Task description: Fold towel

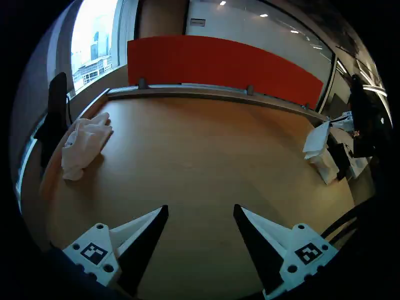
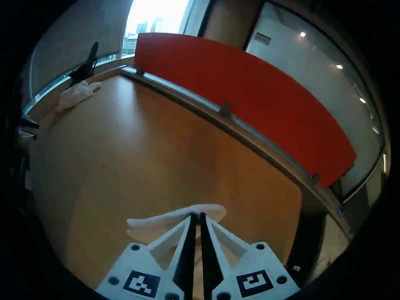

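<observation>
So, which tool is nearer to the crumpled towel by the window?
Left. The left tool sits open over the table with the crumpled towel ahead to its left; the right tool, shut on a second towel, sees it small at the far corner.

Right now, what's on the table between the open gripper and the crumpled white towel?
Nothing: in the left gripper view, just bare wooden table lies between the left gripper and the crumpled towel.
</observation>
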Tool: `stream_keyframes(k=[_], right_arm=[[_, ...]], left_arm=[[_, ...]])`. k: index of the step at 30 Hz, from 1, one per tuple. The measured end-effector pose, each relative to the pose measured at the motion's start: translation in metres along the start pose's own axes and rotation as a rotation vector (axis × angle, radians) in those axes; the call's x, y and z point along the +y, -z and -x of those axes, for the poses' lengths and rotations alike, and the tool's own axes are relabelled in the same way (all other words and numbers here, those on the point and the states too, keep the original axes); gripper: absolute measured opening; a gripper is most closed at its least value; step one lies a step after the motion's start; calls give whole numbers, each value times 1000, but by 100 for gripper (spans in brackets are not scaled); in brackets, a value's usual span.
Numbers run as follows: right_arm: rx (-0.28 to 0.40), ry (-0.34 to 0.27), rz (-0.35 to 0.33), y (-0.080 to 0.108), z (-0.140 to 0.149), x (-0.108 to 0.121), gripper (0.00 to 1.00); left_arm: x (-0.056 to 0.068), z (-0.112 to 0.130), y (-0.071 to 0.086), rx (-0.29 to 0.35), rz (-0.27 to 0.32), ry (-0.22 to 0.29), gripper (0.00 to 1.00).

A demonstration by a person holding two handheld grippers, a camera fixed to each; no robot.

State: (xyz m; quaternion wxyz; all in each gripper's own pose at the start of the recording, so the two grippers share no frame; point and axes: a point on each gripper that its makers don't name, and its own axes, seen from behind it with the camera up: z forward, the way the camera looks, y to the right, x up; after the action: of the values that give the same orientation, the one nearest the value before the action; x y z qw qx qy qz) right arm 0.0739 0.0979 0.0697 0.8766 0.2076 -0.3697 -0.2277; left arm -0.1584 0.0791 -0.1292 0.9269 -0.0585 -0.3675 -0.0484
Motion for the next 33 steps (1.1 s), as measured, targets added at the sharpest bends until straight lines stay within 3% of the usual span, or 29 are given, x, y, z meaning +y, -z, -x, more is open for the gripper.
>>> stream_keyframes(k=[6, 12, 24, 33], right_arm=[[-13, -34, 44, 0, 5, 39, 6], [-14, -67, 69, 3, 10, 62, 6], [-4, -106, 89, 9, 9, 85, 4], [-10, -135, 75, 7, 18, 86, 4]], left_arm=[[5, -3, -2, -2, -1, -10, 97], [11, -8, -5, -1, 3, -26, 97], [20, -14, -8, 0, 11, -46, 97], [24, -12, -6, -2, 11, -53, 97]])
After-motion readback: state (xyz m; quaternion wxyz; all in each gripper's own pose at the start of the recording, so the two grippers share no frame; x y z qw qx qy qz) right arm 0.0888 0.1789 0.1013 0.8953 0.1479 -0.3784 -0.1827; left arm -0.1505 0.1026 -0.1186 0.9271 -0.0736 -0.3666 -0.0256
